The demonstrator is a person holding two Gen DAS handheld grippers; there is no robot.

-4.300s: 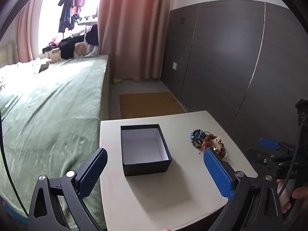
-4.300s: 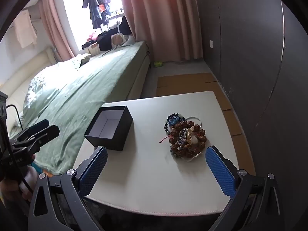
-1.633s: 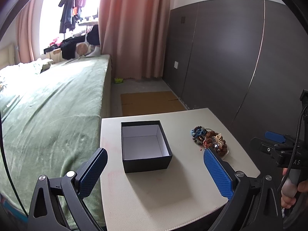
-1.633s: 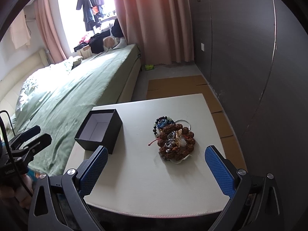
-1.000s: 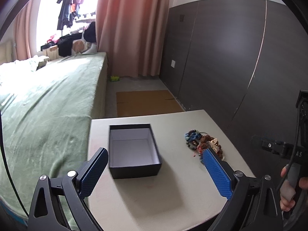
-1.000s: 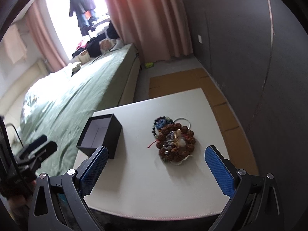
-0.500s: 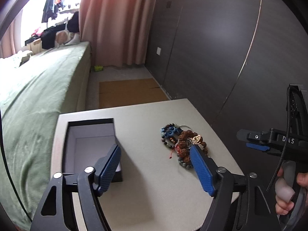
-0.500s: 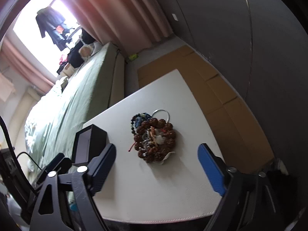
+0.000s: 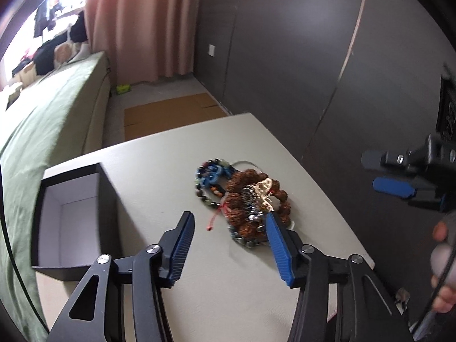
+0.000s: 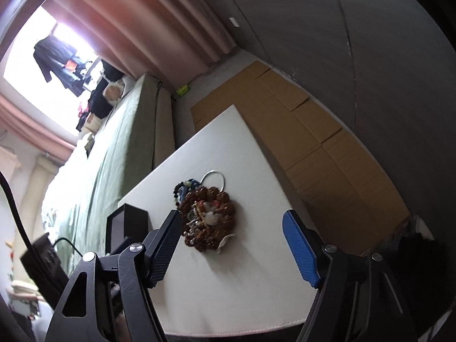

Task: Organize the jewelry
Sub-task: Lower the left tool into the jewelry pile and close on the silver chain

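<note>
Now both hand-held grippers, left and right, spread wide, empty, near jewelry pile mid-table.

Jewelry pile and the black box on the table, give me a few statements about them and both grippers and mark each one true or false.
1. The black box is open and has no jewelry in it. True.
2. The jewelry pile lies inside the box. False: it lies on the table, apart from the box.
3. The left gripper is open and holds nothing. True.
4. The right gripper is shut on a bracelet. False: it is open and holds nothing.
5. A thin metal ring lies at the far edge of the pile. True.
</note>
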